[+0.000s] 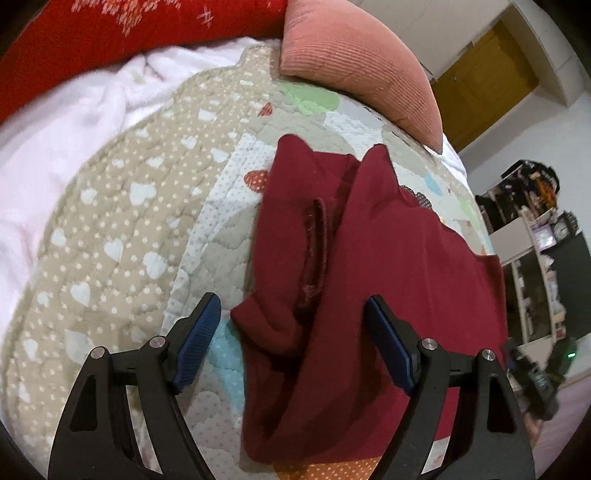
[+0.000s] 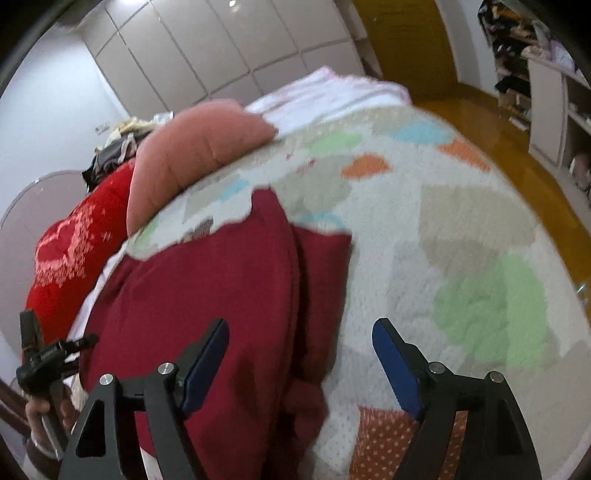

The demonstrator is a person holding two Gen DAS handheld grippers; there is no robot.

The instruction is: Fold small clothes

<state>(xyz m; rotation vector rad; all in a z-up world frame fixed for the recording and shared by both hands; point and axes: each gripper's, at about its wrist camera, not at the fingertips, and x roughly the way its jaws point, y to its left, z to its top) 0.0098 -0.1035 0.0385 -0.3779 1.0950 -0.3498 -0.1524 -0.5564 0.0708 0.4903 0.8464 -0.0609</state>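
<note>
Left wrist view, left to right. White blanket [image 1: 62,122]: bunched at far left, beside a red pillow [image 1: 110,33] at the far edge. Quilt [image 1: 122,229]: beige border with white hearts, patchwork centre, spread flat. Left gripper [image 1: 293,317]: fingers spread wide, nothing held; the near part of the garment is seen between its blue pads [image 1: 201,332]. Garment [image 1: 369,266]: dark red, folded lengthwise with a fold ridge and a seam down the middle, laid on the quilt at centre right. Pink cushion [image 1: 354,66]: set on the quilt's far edge, beyond the garment. Shelves [image 1: 539,258]: seen at far right.

Right wrist view, left to right. Left gripper [image 2: 40,362]: glimpsed at the left edge, held in a hand [image 2: 48,410]. Garment [image 2: 207,295]: at near left, bunched. Right gripper [image 2: 299,354]: fingers spread wide, nothing held, hung over the garment's right edge. Quilt [image 2: 461,240]: bare to the right.
</note>
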